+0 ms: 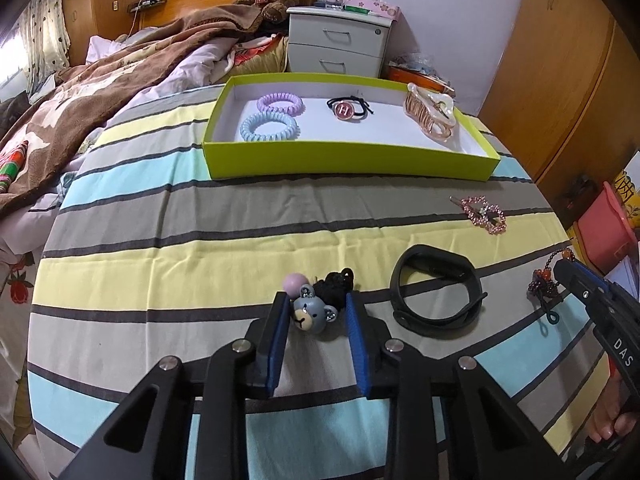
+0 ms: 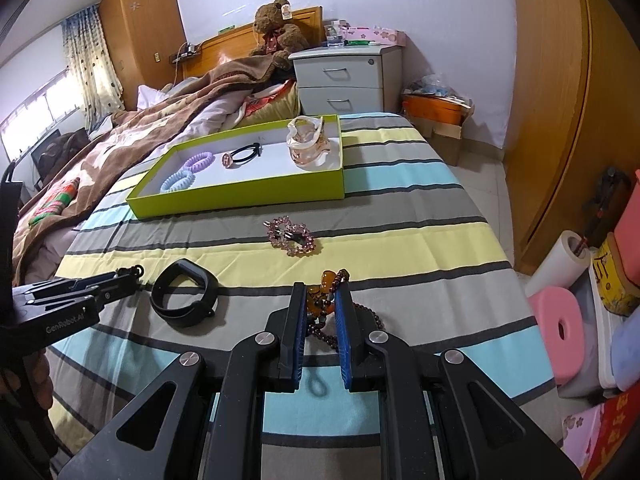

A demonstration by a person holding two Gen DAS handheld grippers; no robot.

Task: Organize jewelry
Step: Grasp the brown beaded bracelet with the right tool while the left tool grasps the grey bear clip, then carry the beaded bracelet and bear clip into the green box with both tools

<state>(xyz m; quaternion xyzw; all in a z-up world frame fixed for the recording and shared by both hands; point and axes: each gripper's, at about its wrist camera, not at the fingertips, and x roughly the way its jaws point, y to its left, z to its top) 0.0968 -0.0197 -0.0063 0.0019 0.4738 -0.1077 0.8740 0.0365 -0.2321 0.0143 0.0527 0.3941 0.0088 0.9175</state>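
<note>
Covering bed, striped sheet (image 1: 200, 264), wardrobe (image 2: 560, 100) beside

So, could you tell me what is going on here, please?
A person is sorting jewelry on a striped bed into a green box. The left gripper straddles a bear hair tie, pads not clearly pressing. The right gripper is shut on a beaded bracelet. A black band and pink clip wait.

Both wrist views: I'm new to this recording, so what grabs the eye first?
The lime-green tray at the far end of the striped bedsheet, holding two coil hair ties, a black tie and a claw clip. Nearer, the left gripper brackets a bear-charm hair tie, and the right gripper clamps a beaded bracelet.
</note>
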